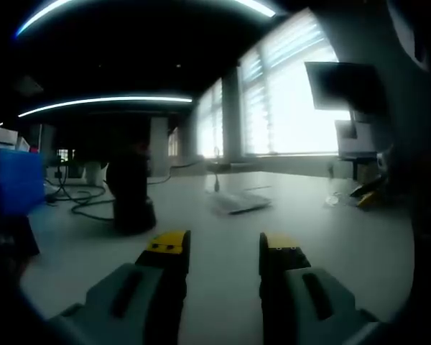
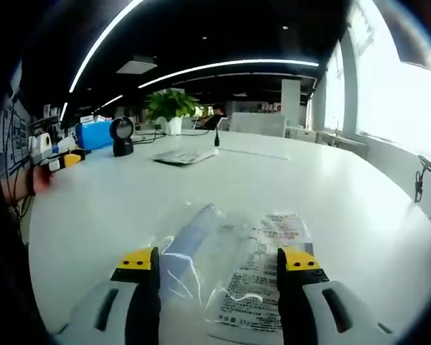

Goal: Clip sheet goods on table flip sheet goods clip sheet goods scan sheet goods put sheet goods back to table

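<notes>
Left gripper view: left hand-held gripper (image 1: 223,248) wide open, nothing between its jaws, over bare white tabletop (image 1: 330,237); dark scanner (image 1: 131,190) stands ahead to its left.
Right gripper view: right hand-held gripper (image 2: 220,263) wide open, gripping nothing; clear-wrapped sheet goods (image 2: 237,269) lie flat on the tabletop's near edge between its jaws.

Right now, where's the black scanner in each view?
Left gripper view: scanner stands left of centre at mid-height, dark against the white table.
Right gripper view: scanner is far off at upper left, next to the blue box.
Shared landmark: the flat packet lying on the table, to the scanner's right in both views.
</notes>
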The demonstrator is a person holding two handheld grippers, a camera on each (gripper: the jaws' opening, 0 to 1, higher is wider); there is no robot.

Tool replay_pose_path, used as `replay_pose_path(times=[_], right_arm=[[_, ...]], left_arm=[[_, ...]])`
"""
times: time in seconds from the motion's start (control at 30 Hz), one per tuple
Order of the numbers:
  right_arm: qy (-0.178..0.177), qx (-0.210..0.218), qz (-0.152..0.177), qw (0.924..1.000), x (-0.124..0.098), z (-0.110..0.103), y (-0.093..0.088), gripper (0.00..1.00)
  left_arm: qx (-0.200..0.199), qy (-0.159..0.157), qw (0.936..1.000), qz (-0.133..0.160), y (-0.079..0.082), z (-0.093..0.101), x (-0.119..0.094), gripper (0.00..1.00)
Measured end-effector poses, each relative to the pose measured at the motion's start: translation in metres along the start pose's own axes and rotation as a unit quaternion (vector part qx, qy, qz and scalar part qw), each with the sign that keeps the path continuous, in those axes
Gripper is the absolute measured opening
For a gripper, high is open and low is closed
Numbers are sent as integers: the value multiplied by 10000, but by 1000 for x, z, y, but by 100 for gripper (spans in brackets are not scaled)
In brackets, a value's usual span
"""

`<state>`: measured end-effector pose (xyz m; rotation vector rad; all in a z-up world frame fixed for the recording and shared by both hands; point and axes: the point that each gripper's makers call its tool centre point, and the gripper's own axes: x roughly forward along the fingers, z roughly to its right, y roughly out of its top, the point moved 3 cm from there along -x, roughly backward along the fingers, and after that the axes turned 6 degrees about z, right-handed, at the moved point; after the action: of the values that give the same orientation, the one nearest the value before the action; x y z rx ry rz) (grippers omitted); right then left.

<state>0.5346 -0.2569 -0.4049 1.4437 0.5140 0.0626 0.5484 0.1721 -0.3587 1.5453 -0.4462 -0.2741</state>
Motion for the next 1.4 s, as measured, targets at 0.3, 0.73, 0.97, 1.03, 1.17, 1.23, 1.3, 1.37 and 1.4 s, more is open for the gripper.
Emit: replay_pose_path(times=[0.3, 0.73, 0.97, 1.03, 1.17, 1.23, 1.3, 1.37, 1.4], right_arm=[[-443, 140, -23, 9989, 0, 0, -1, 61], [-558, 191, -67, 9982, 1, -2, 0, 63], [-755, 910, 631, 9910, -8, 10, 25, 56], [-746, 836, 649, 9916, -12, 17, 30, 57], [-840, 683, 616, 9922, -17, 42, 35, 55], [-845, 612, 552, 9930, -16, 56, 36, 54], [-829, 601, 505, 9935, -14, 66, 36, 51], [-754, 616, 429, 9943, -10, 71, 35, 50], [-658, 616, 351, 9953, -7, 74, 33, 49]], left_arm=[[11, 6, 10000, 11, 1, 0, 0, 31], [7, 28, 10000, 53, 2, 0, -1, 31], [36, -26, 10000, 26, 1, 1, -1, 30], [13, 6, 10000, 42, 1, 0, -1, 30], [38, 3, 10000, 29, 1, 0, -1, 30], [53, -9, 10000, 19, 0, 1, -1, 30], [51, -7, 10000, 19, 0, 1, -1, 30], [61, 8, 10000, 15, 0, 0, -1, 30], [69, 24, 10000, 14, 0, 0, -1, 30]])
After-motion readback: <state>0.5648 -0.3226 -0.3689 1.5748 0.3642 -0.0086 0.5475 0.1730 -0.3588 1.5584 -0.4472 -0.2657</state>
